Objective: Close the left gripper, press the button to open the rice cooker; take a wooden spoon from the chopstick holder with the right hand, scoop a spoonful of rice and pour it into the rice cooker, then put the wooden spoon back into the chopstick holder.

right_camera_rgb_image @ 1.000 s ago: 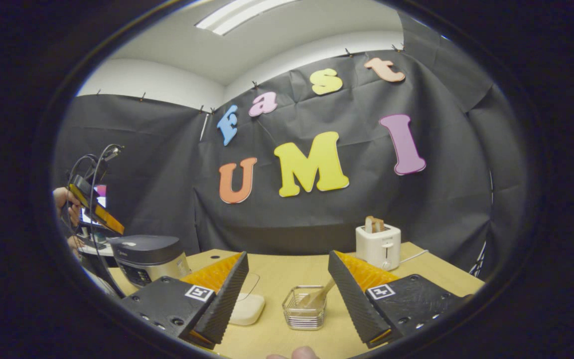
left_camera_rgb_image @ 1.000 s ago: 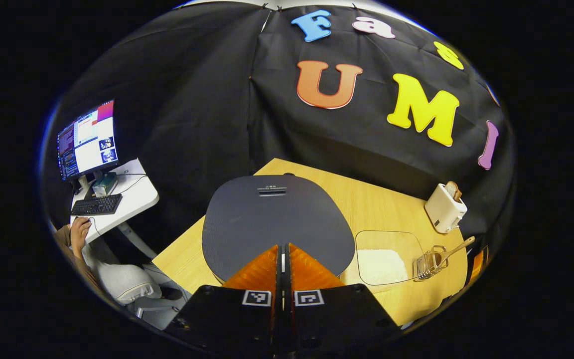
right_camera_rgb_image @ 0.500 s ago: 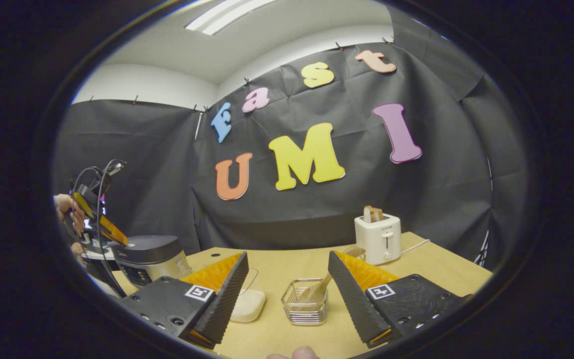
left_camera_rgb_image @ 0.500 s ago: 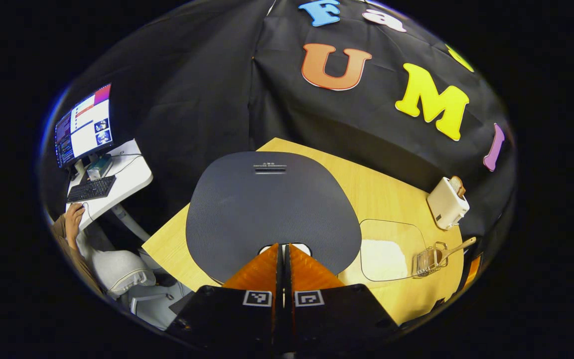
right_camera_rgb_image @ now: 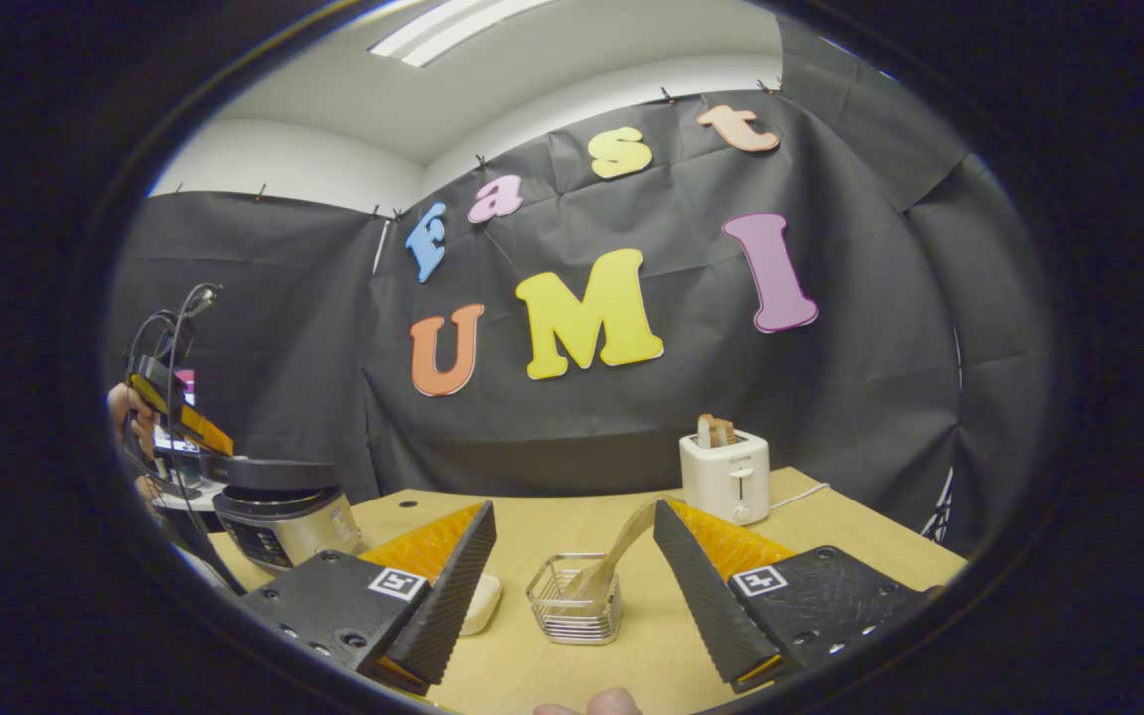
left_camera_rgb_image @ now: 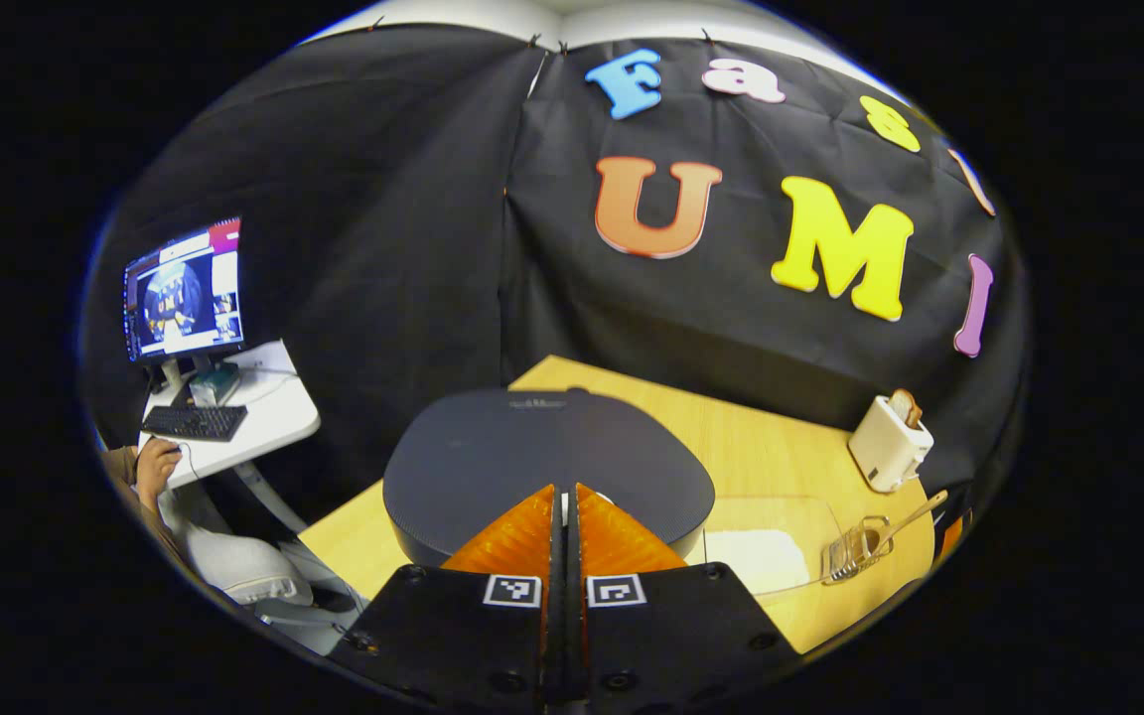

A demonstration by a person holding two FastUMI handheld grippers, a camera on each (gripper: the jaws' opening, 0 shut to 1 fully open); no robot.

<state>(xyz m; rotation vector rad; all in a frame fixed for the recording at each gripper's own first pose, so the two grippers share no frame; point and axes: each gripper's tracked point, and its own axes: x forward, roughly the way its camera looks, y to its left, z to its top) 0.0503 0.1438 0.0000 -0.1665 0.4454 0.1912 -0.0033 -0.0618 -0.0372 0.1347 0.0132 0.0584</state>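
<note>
Rice cooker (left_camera_rgb_image: 547,467) sits at the lower centre of the left gripper view, directly under my left tongs (left_camera_rgb_image: 564,526), whose fingers are pressed together with nothing between them, tips over the front edge of the dark lid. In the right gripper view the lid (right_camera_rgb_image: 269,474) seems to stand slightly off the body at the lower left, so I judge the button press is taking effect. To do it well I should push straight down on the latch, then lift clear so the lid can swing up.

My right tongs (right_camera_rgb_image: 572,566) are spread wide and hold nothing; they hang low in the frame, on either side of the chopstick holder (right_camera_rgb_image: 574,601), not touching it. That wire basket holds the wooden spoon (right_camera_rgb_image: 612,561), leaning up to the right. Left of it on the tabletop (right_camera_rgb_image: 651,645) is a clear dish (left_camera_rgb_image: 771,541) with white rice (left_camera_rgb_image: 756,558) in it. A toaster (right_camera_rgb_image: 726,475) stands farther back, bread in its slot.
</note>
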